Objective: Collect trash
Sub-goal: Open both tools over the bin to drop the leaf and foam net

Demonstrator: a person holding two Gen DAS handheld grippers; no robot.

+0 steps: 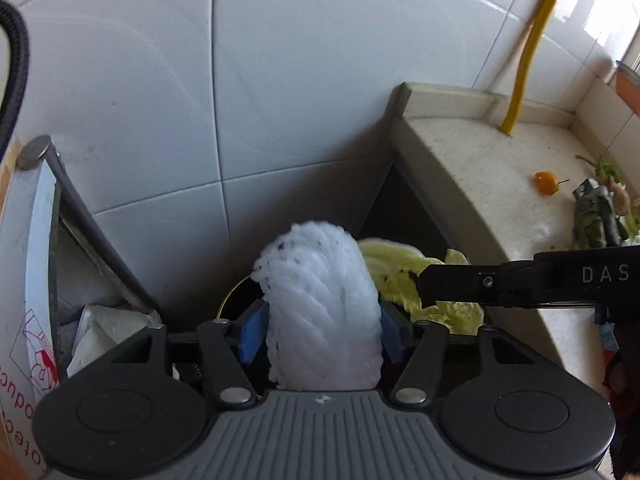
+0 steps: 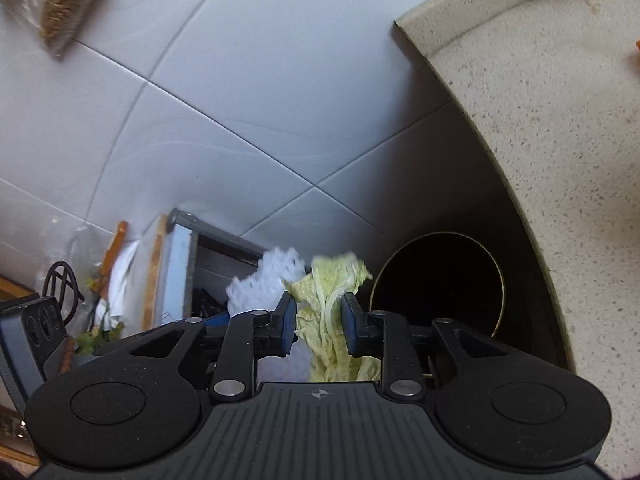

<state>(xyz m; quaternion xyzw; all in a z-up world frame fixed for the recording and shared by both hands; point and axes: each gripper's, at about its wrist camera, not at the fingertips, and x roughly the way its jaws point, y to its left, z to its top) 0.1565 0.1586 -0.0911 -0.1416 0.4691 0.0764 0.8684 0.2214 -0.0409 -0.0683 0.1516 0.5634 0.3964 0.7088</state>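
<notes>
Two matching handheld tools: the left gripper [image 1: 322,330] and right gripper [image 2: 319,322] each pair a ribbed grey housing with two round black discs. Black linkage arms carry silver rivets and end in blue-padded fingers [image 1: 253,333]. White "DAS" lettering marks one side.

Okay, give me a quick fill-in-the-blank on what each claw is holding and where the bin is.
1. The left claw grips a white foam ____.
2. The right claw grips a pale green cabbage ____.
3. The round dark bin stands on the floor beside the ____.
4. A small orange fruit lies on the ____.

Missing words: net; leaf; counter; counter
</notes>
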